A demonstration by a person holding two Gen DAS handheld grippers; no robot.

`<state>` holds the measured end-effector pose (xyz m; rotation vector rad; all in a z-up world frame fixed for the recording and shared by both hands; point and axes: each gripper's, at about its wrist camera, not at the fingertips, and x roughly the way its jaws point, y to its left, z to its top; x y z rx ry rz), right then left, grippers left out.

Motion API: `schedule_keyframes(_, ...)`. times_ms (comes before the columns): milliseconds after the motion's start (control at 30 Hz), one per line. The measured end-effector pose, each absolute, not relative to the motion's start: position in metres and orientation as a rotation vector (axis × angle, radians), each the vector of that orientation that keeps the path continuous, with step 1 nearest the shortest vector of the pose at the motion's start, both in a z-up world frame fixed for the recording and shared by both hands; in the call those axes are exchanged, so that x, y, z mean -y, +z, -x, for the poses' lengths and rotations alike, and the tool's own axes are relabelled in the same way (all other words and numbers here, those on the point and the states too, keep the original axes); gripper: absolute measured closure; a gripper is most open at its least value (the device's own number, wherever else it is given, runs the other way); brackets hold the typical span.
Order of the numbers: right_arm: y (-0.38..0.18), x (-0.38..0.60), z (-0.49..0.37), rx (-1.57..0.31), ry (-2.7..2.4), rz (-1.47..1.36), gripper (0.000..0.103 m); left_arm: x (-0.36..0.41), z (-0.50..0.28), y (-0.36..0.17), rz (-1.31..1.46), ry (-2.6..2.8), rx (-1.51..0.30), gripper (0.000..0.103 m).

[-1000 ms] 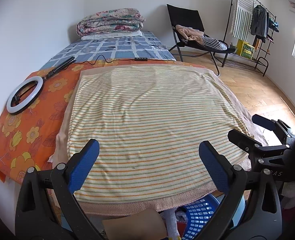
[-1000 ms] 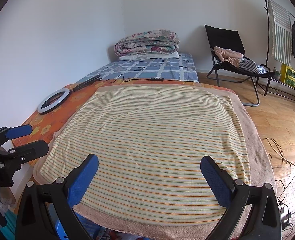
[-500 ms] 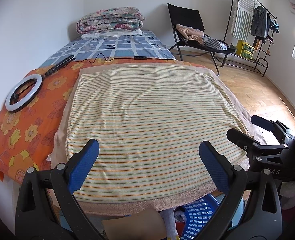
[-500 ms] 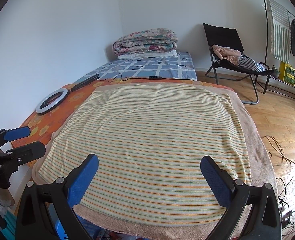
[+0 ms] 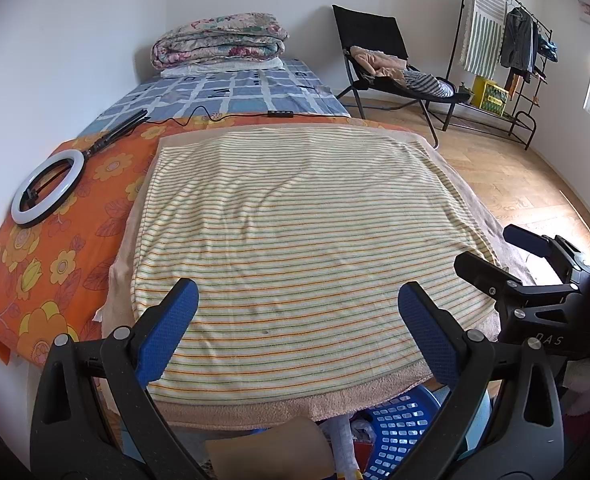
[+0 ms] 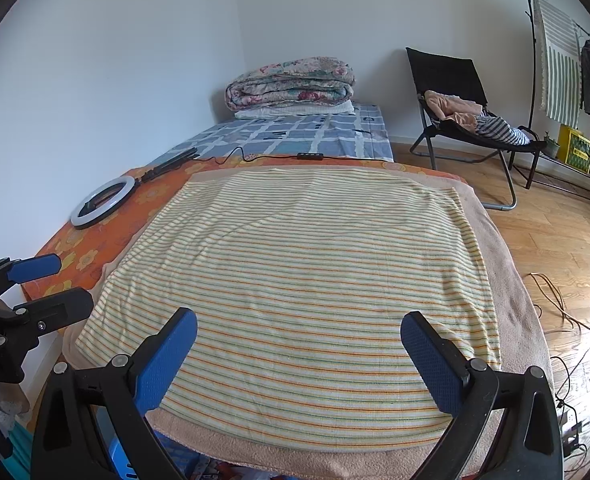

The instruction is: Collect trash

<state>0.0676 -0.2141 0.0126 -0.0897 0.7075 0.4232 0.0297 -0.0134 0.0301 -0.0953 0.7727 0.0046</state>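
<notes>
No trash lies on the striped towel that covers the near end of the bed; the same striped towel fills the right wrist view. My left gripper hangs open above the towel's near edge, nothing between its blue pads. My right gripper is open and empty too, over the same edge. Each gripper shows in the other's view: the right gripper at the right, the left gripper at the left. A blue perforated basket sits below the towel's edge, partly hidden, with unclear items beside it.
A white ring light with its cable lies on the orange floral sheet. Folded quilts are stacked at the bed's far end. A black chair with clothes and a clothes rack stand on the wooden floor; cables trail there.
Both views have shifted only slightly, with the bed sitting a little further away and lower. Both grippers stay open and empty.
</notes>
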Motion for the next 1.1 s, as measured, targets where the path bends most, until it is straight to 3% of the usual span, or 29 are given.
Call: schedule_keyframes(1100,0.0117,0.2143,-0.0667,-0.711,0.423,0.099,0.0,0.0146,-0.0286,0.0272,0.09,0.008,-0.778,0.001)
